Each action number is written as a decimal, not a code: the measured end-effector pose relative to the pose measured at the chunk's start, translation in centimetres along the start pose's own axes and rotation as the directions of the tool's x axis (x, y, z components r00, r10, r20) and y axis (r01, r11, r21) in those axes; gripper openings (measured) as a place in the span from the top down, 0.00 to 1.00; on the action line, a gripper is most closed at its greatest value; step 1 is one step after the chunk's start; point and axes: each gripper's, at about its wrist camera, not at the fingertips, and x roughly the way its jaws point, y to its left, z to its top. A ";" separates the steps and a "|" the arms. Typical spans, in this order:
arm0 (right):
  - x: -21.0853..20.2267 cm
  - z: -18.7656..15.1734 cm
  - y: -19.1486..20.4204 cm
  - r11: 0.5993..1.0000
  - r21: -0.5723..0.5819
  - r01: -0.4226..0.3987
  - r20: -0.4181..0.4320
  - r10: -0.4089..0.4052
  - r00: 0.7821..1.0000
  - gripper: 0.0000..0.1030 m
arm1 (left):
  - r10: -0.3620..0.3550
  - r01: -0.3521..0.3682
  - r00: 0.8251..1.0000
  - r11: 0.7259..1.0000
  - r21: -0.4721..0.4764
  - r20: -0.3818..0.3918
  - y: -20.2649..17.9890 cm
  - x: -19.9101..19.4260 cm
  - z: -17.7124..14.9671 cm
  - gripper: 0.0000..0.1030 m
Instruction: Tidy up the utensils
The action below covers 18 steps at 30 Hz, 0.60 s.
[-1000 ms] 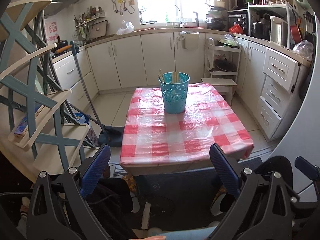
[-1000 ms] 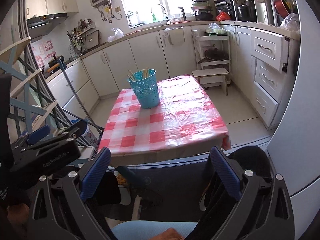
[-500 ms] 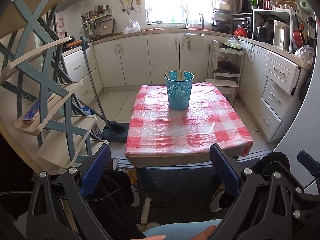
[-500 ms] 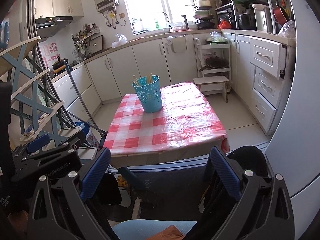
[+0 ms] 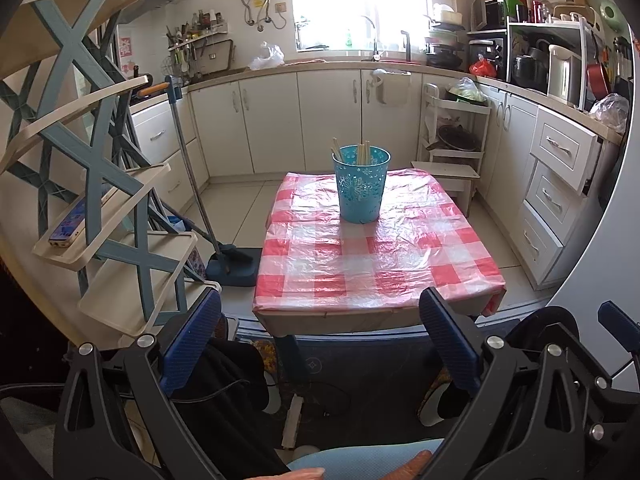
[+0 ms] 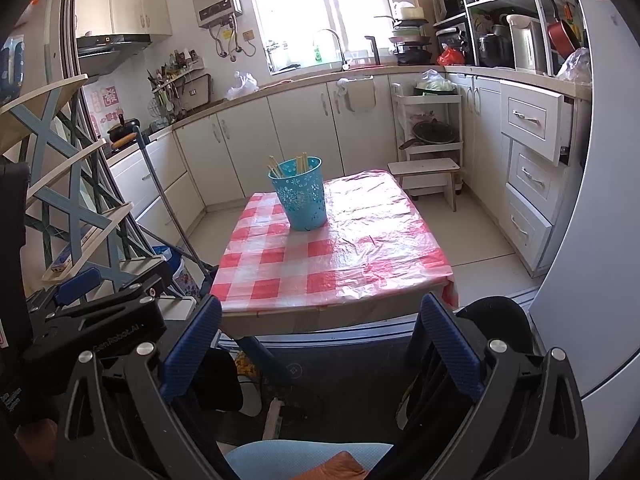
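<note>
Wooden chopsticks stand upright in a turquoise perforated plastic bucket whose wall carries a pale flower pattern. Their tips show just above its rim, and how many there are cannot be told. The bucket sits on a small worktop draped in a glossy red-and-white checked plastic cloth, near the far edge and about midway between the left and right edges. The rest of the cloth is bare and wrinkled, catching light from the window.

The left gripper is held low, in front of the worktop's near edge and well apart from the bucket. Its blue ribbed fingers are spread wide with nothing between them. The right gripper sits likewise below the near edge, its blue fingers released and empty. In the right wrist view the black frame of the left gripper shows at the lower left.

Left of the worktop stands a cream and grey-blue tiered shelf rack with crossed braces, and a phone lies on one of its shelves. A blue dustpan with a long metal handle rests on the tiled floor between the rack and the worktop. White kitchen cabinets run along the back wall and the right wall. A small white step stool stands just beyond the worktop's far right corner.
</note>
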 end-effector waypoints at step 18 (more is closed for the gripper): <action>-0.2 -0.5 0.3 1.000 -0.006 -0.014 -0.007 0.014 1.000 0.07 | 0.011 -0.011 1.000 1.000 -0.004 0.000 0.4 -0.3 -0.4 0.07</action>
